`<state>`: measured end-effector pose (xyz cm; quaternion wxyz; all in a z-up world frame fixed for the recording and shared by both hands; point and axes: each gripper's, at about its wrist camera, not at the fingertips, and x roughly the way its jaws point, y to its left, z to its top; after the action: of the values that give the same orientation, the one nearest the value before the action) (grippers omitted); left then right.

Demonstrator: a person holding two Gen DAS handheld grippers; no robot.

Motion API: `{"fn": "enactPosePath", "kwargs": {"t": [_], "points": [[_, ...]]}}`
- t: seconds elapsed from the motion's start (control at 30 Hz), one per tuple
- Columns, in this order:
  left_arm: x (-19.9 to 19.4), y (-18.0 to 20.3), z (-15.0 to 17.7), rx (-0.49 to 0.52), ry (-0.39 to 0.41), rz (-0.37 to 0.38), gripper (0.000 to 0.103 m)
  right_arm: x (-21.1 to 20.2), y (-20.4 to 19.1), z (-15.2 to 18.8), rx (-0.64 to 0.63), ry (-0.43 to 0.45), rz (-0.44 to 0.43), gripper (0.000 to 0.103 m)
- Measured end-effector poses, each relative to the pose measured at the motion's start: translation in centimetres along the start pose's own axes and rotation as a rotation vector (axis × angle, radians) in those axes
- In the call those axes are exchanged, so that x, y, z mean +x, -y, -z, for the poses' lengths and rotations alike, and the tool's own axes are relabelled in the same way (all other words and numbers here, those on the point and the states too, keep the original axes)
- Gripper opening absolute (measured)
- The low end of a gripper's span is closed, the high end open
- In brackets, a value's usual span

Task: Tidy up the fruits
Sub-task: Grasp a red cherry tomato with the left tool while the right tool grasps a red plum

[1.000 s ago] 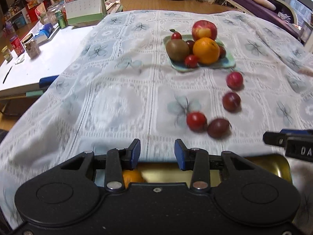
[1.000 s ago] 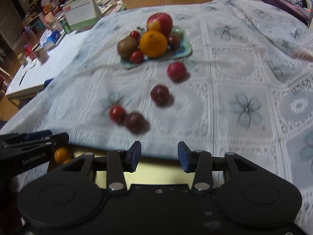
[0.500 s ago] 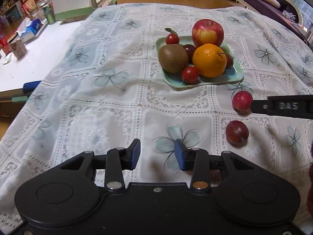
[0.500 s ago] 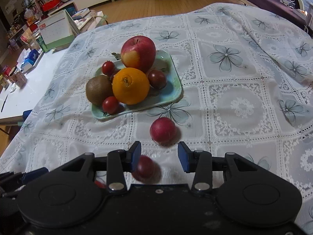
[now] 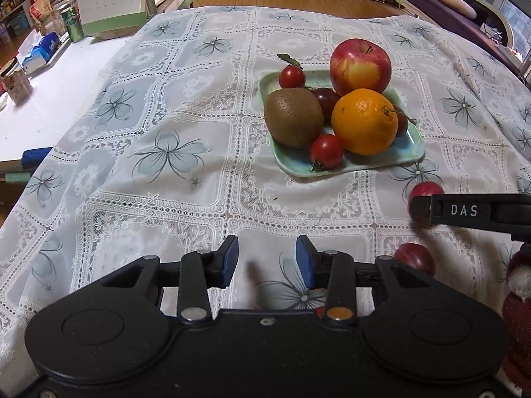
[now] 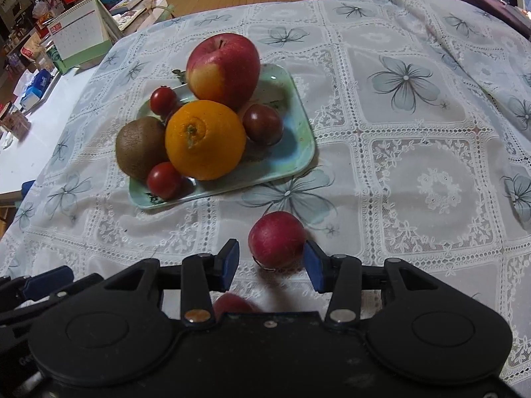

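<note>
Between the spread fingers of the right tool point(image 6: 270, 262) sits a small red plum point(image 6: 277, 239) on the lace tablecloth point(image 6: 415, 152), close against the right pad, not gripped. Just nearer, a second plum point(image 6: 232, 303) is half hidden under the tool's body. Farther off, the green tray point(image 6: 300, 152) holds an apple point(image 6: 222, 66), orange point(image 6: 205, 139), kiwi point(image 6: 139, 146), two cherry tomatoes and a dark plum point(image 6: 262, 123). The left tool point(image 5: 267, 260) hangs open over bare cloth, holding nothing. Far left on the white desk point(image 5: 49, 106) stands a calendar point(image 5: 109, 0).
</note>
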<state>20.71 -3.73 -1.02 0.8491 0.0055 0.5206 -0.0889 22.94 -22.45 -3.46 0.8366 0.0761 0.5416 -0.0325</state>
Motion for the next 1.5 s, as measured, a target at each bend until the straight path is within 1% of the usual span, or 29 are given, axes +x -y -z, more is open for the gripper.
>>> {"fn": "enactPosePath", "kwargs": {"t": [0.07,0.13,0.2,0.3,0.37,0.47,0.5,0.57,0.63,0.7,0.87,0.97,1.03,1.17,1.33,1.5], "points": [[0.1,-0.1,0.3,0.010,-0.005,0.016,0.048,0.3,0.2,0.0,0.002,0.006,0.007,0.047],[0.0,-0.3,0.7,0.019,-0.009,0.040,0.048,1.0,0.6,-0.1,0.028,-0.013,-0.008,0.047],[-0.2,-0.4,1.1,0.027,0.001,0.048,0.048,1.6,0.8,-0.2,0.051,-0.023,-0.013,0.048],[-0.6,-0.2,1.6,0.055,0.022,0.055,0.048,1.7,0.7,-0.2,0.061,-0.006,-0.008,0.048],[-0.8,-0.2,1.8,0.063,0.017,0.085,0.048,1.8,0.7,-0.1,0.057,0.002,-0.005,0.048],[-1.0,-0.2,2.0,0.061,0.005,0.131,0.048,2.0,0.4,0.1,0.044,0.014,0.009,0.048],[-1.0,-0.2,2.2,0.065,0.003,0.135,0.048,1.9,0.2,0.2,0.035,0.022,0.017,0.048],[-0.9,0.0,2.4,0.068,-0.003,0.134,0.048,1.9,-0.4,0.4,-0.002,0.034,0.043,0.046],[-0.7,0.0,2.7,0.064,-0.022,0.144,0.048,1.7,-0.9,0.7,-0.043,0.047,0.063,0.045],[-0.5,0.0,2.9,0.060,-0.042,0.161,0.048,1.4,-1.1,1.0,-0.055,0.056,0.071,0.045],[-1.0,0.8,3.4,0.092,-0.040,0.187,0.048,0.2,-0.6,1.3,-0.031,0.061,0.025,0.044],[-0.7,1.6,3.8,0.124,-0.052,0.180,0.048,-0.6,-0.5,1.4,-0.032,0.083,0.021,0.044],[-0.2,1.8,4.1,0.127,-0.064,0.179,0.055,-1.0,-0.5,1.4,-0.028,0.093,0.018,0.044],[0.0,2.3,4.6,0.134,-0.061,0.170,0.056,-1.7,-0.3,1.5,-0.019,0.095,-0.004,0.044],[0.1,2.3,4.8,0.110,-0.043,0.167,0.056,-2.3,-0.3,1.7,-0.016,0.094,-0.033,0.044],[0.7,1.6,4.7,0.050,-0.051,0.195,0.057,-2.5,-0.6,1.9,-0.022,0.095,-0.047,0.044]]}}
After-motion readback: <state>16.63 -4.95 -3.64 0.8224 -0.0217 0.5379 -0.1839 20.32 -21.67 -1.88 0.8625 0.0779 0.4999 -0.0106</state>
